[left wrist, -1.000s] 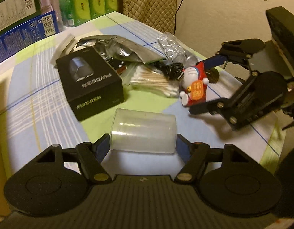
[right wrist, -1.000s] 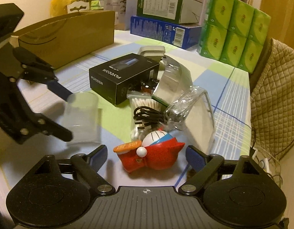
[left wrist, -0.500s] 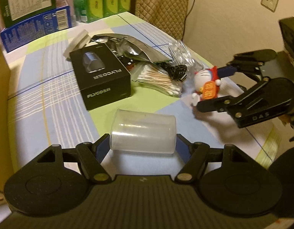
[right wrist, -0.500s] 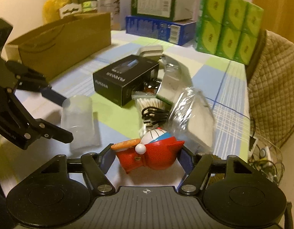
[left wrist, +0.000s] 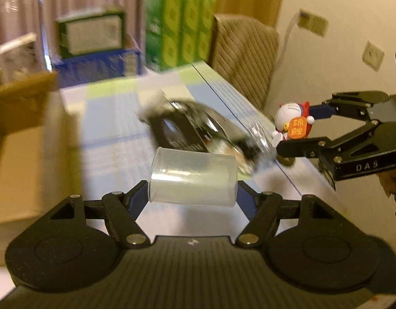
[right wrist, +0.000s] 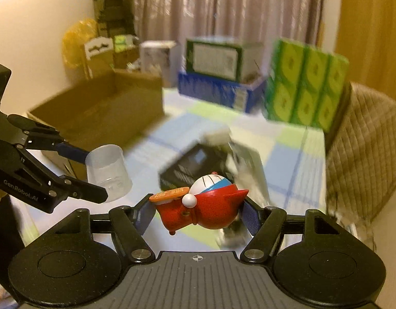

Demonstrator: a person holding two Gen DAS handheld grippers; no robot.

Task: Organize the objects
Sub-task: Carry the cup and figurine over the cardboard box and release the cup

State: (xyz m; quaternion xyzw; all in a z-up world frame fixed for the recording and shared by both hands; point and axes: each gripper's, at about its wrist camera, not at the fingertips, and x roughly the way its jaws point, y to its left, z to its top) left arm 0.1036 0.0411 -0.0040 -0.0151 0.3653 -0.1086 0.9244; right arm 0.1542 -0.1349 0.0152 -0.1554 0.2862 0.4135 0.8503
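Your left gripper (left wrist: 192, 193) has its jaws clamped on the clear plastic cup (left wrist: 193, 180), which lies sideways between them and is held up off the counter (left wrist: 113, 139) — the right wrist view shows the same cup (right wrist: 107, 172) hanging in the air near the open cardboard box (right wrist: 100, 108). Your right gripper (right wrist: 199, 212) is squeezed around the little red and white cat figurine (right wrist: 203, 206), also lifted clear of the counter, tipped on its side. The black box (left wrist: 177, 134) and the rest of the clutter sit on the counter below — too blurred to make out much.
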